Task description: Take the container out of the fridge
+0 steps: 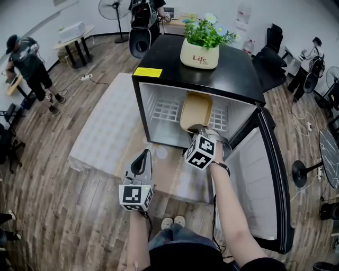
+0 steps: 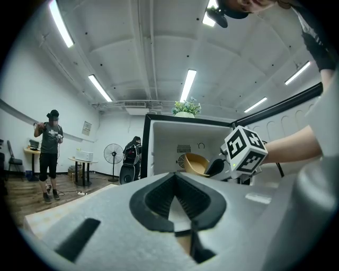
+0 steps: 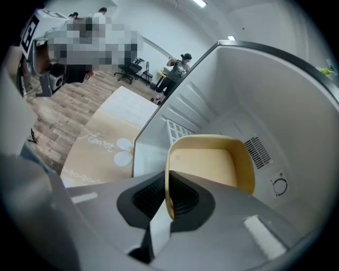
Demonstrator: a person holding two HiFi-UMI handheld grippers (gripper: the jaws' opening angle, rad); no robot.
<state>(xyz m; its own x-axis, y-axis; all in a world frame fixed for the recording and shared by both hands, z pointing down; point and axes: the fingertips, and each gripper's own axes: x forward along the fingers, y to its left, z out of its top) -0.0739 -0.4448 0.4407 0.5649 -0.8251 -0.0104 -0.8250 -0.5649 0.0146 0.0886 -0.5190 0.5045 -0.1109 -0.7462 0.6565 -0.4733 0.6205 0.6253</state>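
Observation:
A tan open container (image 1: 195, 110) stands on the wire shelf (image 1: 167, 109) inside a black mini fridge (image 1: 139, 106) whose door (image 1: 254, 190) swings wide to the right. My right gripper (image 1: 197, 128) reaches into the fridge mouth at the container's near edge. In the right gripper view the container (image 3: 212, 161) fills the middle, and my right gripper (image 3: 168, 204) is shut on its near rim, one pad inside and one outside. My left gripper (image 1: 144, 156) hangs in front of the fridge, lower left, jaws together and holding nothing. The left gripper view shows the left gripper (image 2: 183, 228), the container (image 2: 195, 163) and the fridge (image 2: 169, 143).
A potted plant (image 1: 199, 53) stands on the fridge top. A pale mat (image 1: 108, 137) lies on the wood floor before the fridge. People stand at the far left (image 1: 29, 66) and far right (image 1: 310, 66). A fan (image 1: 114, 10), tables (image 1: 74, 39) and chairs line the room's edges.

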